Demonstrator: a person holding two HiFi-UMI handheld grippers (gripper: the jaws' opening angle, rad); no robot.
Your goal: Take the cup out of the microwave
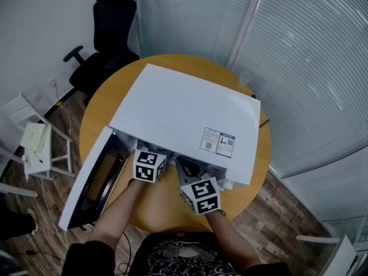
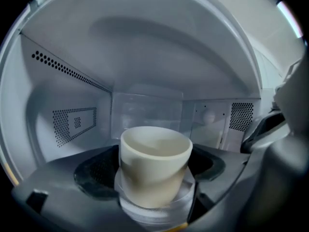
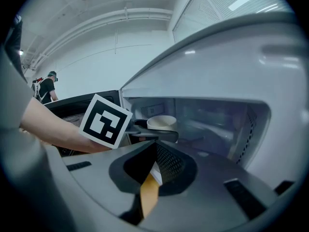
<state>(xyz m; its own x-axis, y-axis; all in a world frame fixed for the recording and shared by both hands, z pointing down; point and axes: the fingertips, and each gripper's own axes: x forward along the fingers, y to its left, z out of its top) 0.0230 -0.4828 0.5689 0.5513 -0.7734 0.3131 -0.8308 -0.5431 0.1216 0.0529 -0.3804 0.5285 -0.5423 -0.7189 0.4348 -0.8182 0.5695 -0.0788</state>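
A white microwave (image 1: 184, 105) stands on a round wooden table (image 1: 154, 207) with its door (image 1: 92, 183) swung open to the left. Inside it a cream cup (image 2: 154, 166) stands upright on a clear glass ring (image 2: 155, 208). My left gripper (image 2: 155, 175) reaches into the cavity, jaws open wide on either side of the cup, pads apart from its wall. Its marker cube (image 1: 150, 165) shows at the oven's mouth. My right gripper (image 3: 150, 178) waits outside the opening, shut to a thin slit on nothing. From there the cup (image 3: 161, 123) shows past the left gripper's cube (image 3: 105, 121).
A black office chair (image 1: 106, 33) stands beyond the table at the back left. A white folding rack (image 1: 34, 145) sits on the wood floor to the left. Glass walls with blinds run along the right. A person (image 3: 47, 88) stands far off.
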